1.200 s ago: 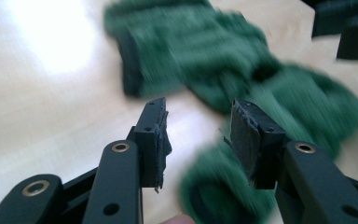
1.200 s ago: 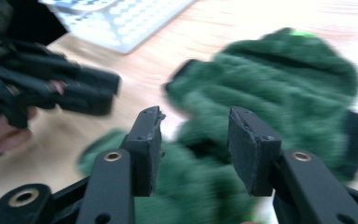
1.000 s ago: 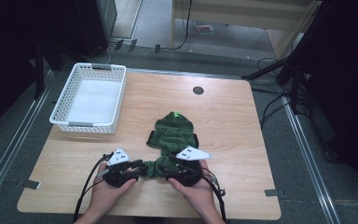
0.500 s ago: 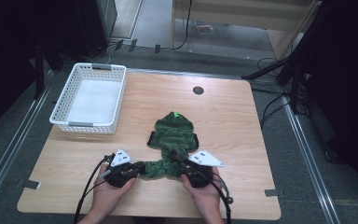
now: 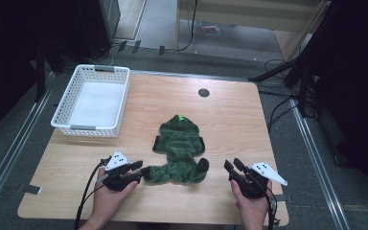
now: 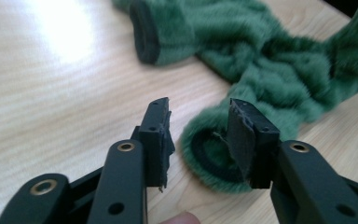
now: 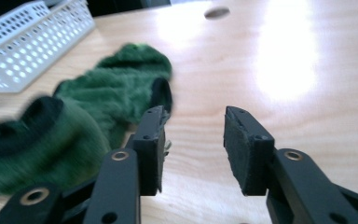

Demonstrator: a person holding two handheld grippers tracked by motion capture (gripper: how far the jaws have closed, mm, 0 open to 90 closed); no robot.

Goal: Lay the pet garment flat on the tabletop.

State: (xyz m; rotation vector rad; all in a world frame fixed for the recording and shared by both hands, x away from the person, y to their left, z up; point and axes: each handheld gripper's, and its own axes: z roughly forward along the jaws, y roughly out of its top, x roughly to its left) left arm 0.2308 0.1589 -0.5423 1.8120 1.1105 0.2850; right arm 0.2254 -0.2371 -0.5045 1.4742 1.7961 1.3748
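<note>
Your left gripper [image 5: 141,168] sits near the front edge of the tabletop [image 5: 230,124], left of centre, about where it was a second ago. Its jaws have just been opening and now stand apart, released, with the black-lined cuff of the green fleece garment [image 5: 179,148] lying just past their tips; in the left gripper view [image 6: 199,135] the pads do not press on that cuff.

Your right gripper [image 5: 234,167] has changed most. A second ago it was at the garment's lower hem beside the left one; now it has swung out toward the front right corner and rests well clear of the fabric. Its jaws have also just been opening, and in the right gripper view [image 7: 193,140] only bare wood lies between them.

The garment lies spread near the middle of the tabletop, hood pointing to the far edge, its lower part stretched out wider than before. The white basket [image 5: 62,122] stays at the far left corner.
</note>
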